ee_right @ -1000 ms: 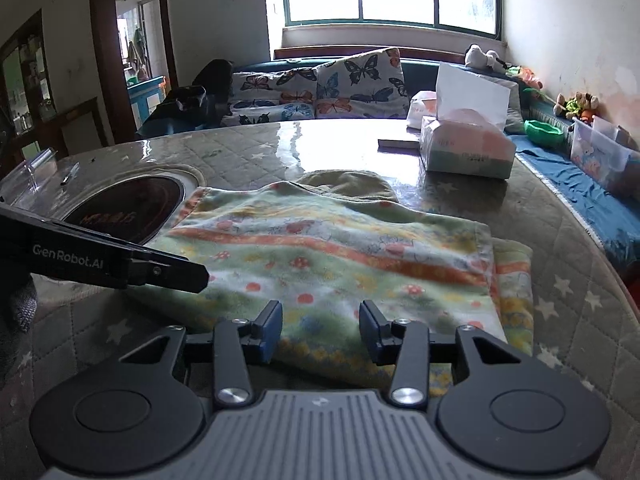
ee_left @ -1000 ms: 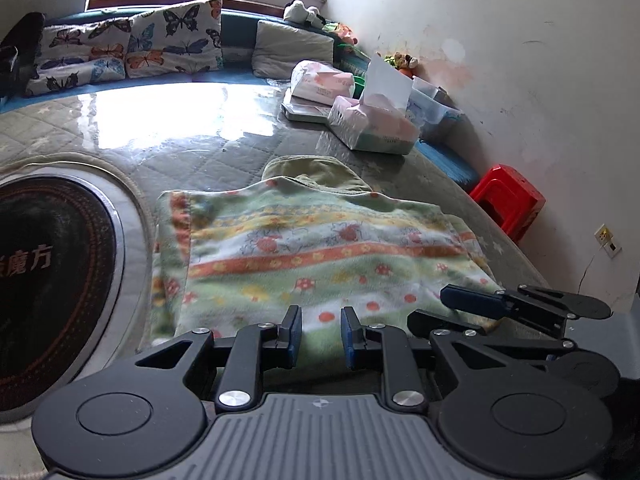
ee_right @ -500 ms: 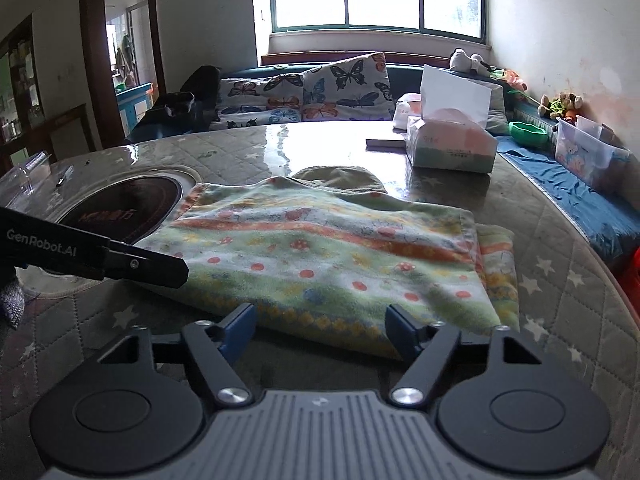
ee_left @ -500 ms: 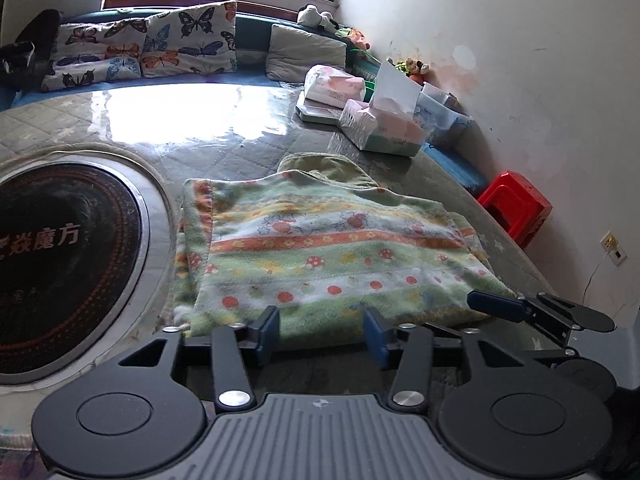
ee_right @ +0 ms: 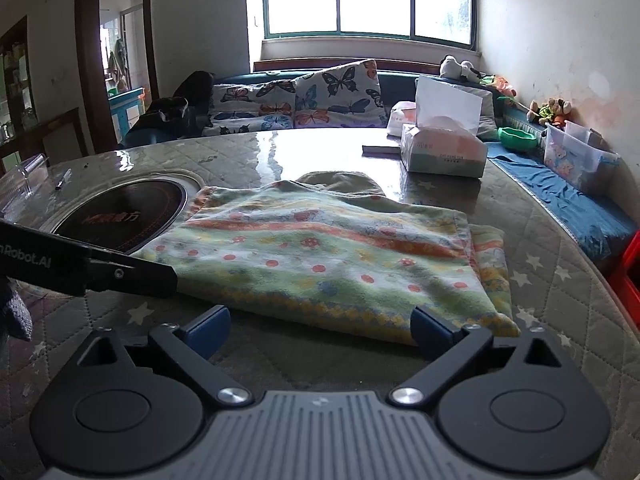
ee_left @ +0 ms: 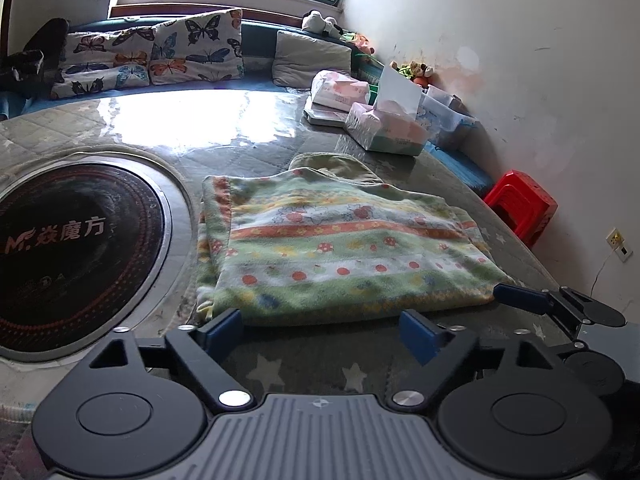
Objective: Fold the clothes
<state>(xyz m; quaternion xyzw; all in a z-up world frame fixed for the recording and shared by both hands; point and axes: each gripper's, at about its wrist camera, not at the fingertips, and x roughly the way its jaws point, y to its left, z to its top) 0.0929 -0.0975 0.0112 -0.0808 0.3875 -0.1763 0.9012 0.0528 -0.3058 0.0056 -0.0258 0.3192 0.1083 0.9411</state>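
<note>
Item: patterned fleece garment [ee_left: 340, 248], green with orange and yellow bands and red dots, lying flat on the quilted round table [ee_left: 312, 360], doubled over itself; a lower layer shows past the top layer at the right edge in the right wrist view [ee_right: 490, 256]; an olive collar or hood [ee_left: 332, 164] pokes out at the far side

Position: directly ahead of both grippers, long axis crosswise to their fingers, near hem just beyond the fingertips

Left gripper [ee_left: 320, 330]: fingers spread wide, holding nothing, facing the hem's left half

Right gripper [ee_right: 322, 330]: fingers likewise wide apart and empty, facing the hem's right half; both about equally near

Surroundings: inset black cooktop [ee_left: 68, 248] to the left; tissue box [ee_right: 442, 148] beyond; butterfly cushions [ee_right: 320, 96] under the window; red stool [ee_left: 520, 208] by the wall

Judgement: the folded state fits either a finished fold or a stage with another fold to come
</note>
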